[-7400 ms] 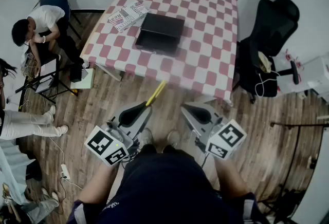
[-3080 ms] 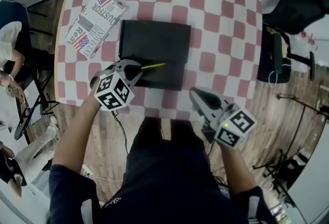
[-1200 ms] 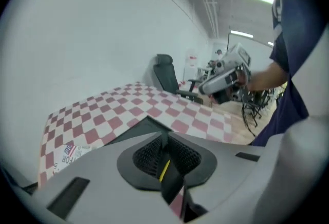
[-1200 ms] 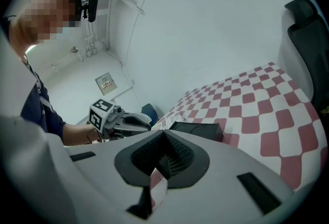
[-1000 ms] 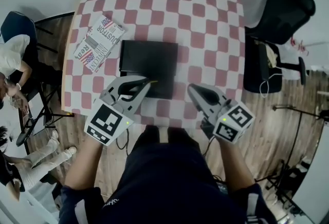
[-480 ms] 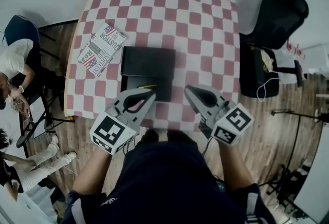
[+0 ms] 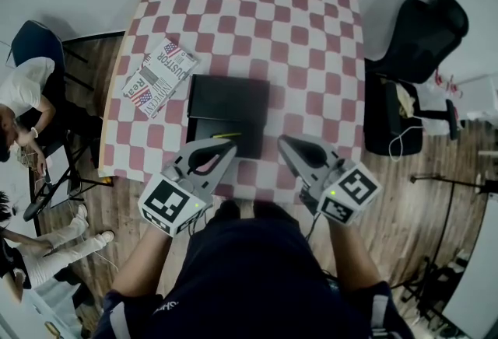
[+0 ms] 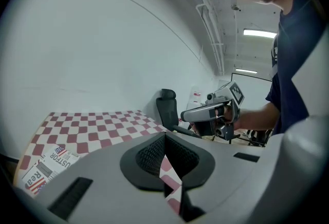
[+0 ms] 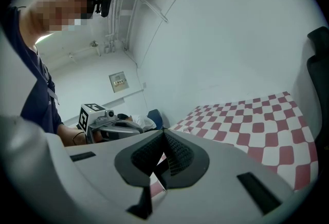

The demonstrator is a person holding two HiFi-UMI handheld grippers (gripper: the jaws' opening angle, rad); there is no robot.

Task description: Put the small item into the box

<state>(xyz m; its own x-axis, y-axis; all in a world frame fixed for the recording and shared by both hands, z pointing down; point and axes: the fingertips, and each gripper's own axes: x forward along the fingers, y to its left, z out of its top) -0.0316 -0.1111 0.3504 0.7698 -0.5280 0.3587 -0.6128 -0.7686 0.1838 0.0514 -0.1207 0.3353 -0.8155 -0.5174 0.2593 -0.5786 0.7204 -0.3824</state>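
Head view: you looked steeply down at the bench.
Gripper views: low, nearly level, across it.
Shared: checkered top.

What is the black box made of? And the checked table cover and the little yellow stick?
The black box looks like matte card or plastic: flat, dull faces with no shine. The checked table cover seems thin cloth or vinyl, lying smooth with printed squares. The yellow stick in the box is too small to tell.

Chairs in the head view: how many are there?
2. A black chair stands right of the table; a blue chair stands left of it, by a person. Others may be out of frame.
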